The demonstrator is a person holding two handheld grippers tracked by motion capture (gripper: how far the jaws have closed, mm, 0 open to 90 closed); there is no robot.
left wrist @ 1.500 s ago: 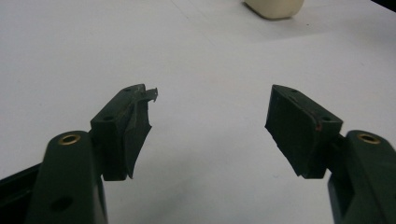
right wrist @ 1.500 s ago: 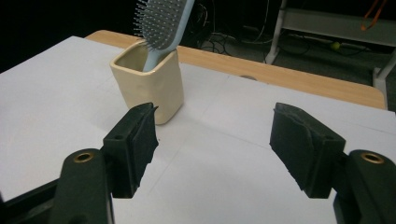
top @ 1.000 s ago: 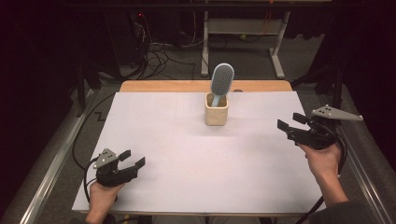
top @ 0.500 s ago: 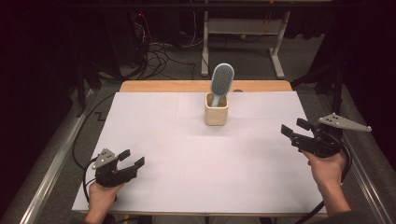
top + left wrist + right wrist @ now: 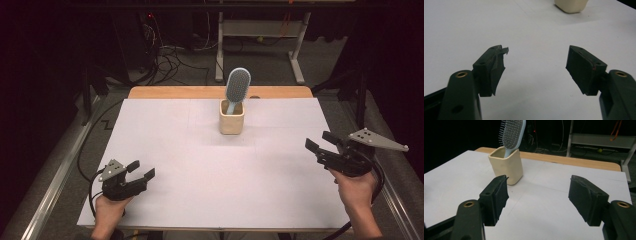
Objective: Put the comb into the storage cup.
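Black right claw (image 5: 320,142) has drawn back from the cup (image 5: 231,117), empty

- Left gripper (image 5: 141,170): held in the left hand (image 5: 109,212) at the near-left of the high view, low over the surface, jaws pointing forward and toward the middle.
- In the left gripper view its jaws stand wide apart, nothing between the pads (image 5: 496,67).
- Right gripper (image 5: 320,141): held in the right hand (image 5: 356,190) at the right edge in the high view, jaws pointing toward the middle.
- Grey three-cornered plate (image 5: 376,140) sits on top of it, tip pointing outward to the right.
- In the right gripper view its jaws are parted, gap empty, pads (image 5: 500,192) clean of contact.
- Both forearms enter from the bottom edge, well apart.
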